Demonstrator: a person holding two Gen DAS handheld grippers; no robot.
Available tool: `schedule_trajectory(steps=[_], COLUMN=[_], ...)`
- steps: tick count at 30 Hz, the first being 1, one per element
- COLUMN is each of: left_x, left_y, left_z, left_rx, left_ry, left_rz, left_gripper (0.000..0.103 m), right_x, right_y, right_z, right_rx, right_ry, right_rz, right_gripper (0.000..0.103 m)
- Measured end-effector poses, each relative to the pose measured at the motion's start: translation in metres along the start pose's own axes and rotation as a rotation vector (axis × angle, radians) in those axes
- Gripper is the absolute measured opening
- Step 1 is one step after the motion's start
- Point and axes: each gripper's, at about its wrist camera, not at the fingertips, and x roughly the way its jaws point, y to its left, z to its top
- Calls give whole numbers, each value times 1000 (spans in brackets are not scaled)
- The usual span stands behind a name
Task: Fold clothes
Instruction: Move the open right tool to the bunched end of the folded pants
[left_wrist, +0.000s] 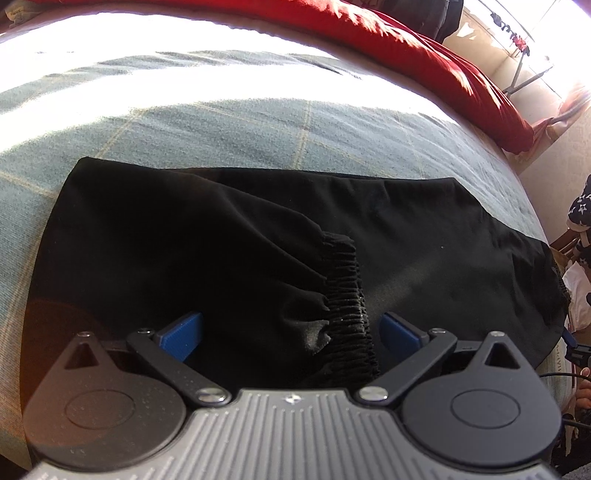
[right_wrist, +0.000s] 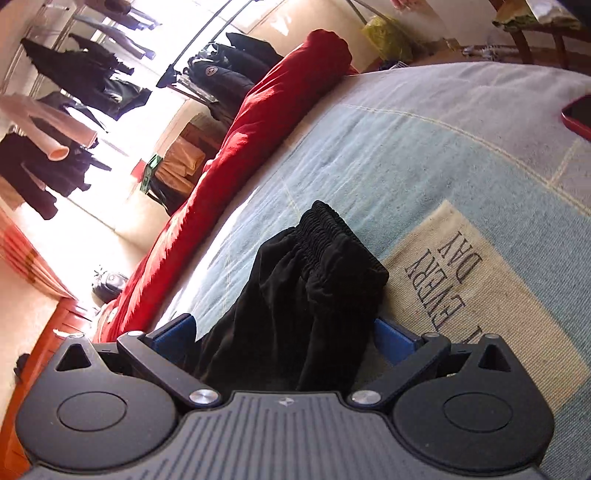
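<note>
The left wrist view showed what the right one did not: the black shorts (left_wrist: 258, 236) lay spread across the middle of the frame on the pale blue checked bedspread (left_wrist: 221, 122), with one part folded over so that the gathered elastic waistband (left_wrist: 343, 295) ran down the centre toward the camera. A red blanket (left_wrist: 424, 55) curved along the upper right edge of the bed. The right wrist view gave only a bunched end of the shorts (right_wrist: 295, 295), with a gathered elastic band (right_wrist: 328, 236) at its top, but it alone showed a beige patch printed with "EVERY DAY" (right_wrist: 461, 280) at right, clothes hanging on a rack (right_wrist: 74, 74) in the upper left, and a red-edged object (right_wrist: 580, 118) cut off at the right border.

The left gripper (left_wrist: 291, 332) pointed steeply down over the shorts, its blue pads (left_wrist: 181, 332) spread wide apart and released, the waistband lying between them without being pressed. The right gripper (right_wrist: 284, 339) was rolled, so the bed tilted across its view. Its blue pads also stood wide, with black cloth filling the gap; whether they squeezed the cloth could not be told, since the fabric covered their inner faces.

In the left wrist view the far bedspread was washed out by sunlight, the fabric's folds were hard to read in the black, and the lower right edge of the shorts ran to the bed's side beside partly seen clutter.
</note>
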Motion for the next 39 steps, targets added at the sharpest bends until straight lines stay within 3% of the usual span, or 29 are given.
schedule_trajectory(steps=[5,13,18,24,29,32,35,39], left_x=[1,1,0,-1,1,1,1,1], left_y=[2,7,9,13,11,10,11,10], left_z=[2,3,5,4,4,3,1,0], left_rx=[-4,-5,-7,-16,-15,-17,-36,-50], left_ry=[1,4,0,-11,-21,-30,-44,-60], left_rz=[-15,-43,-54,-72,-63,-56,-56,-51], left_gripper=[101,101,101,101,101,101,101,102], right_x=[25,40,21,-5,24,54,49,46], right_y=[-29,-31,-36,-7,24,20,10,28], right_z=[11,21,24,28,30,21,7,10], right_rx=[200,273,347,243,102,75,58,31], right_ry=[40,-3,-98,-176,-56,39,19,66], right_rz=[60,100,214,230,251,67,70,61], right_gripper=[103,103,103,103,103,103,103,103])
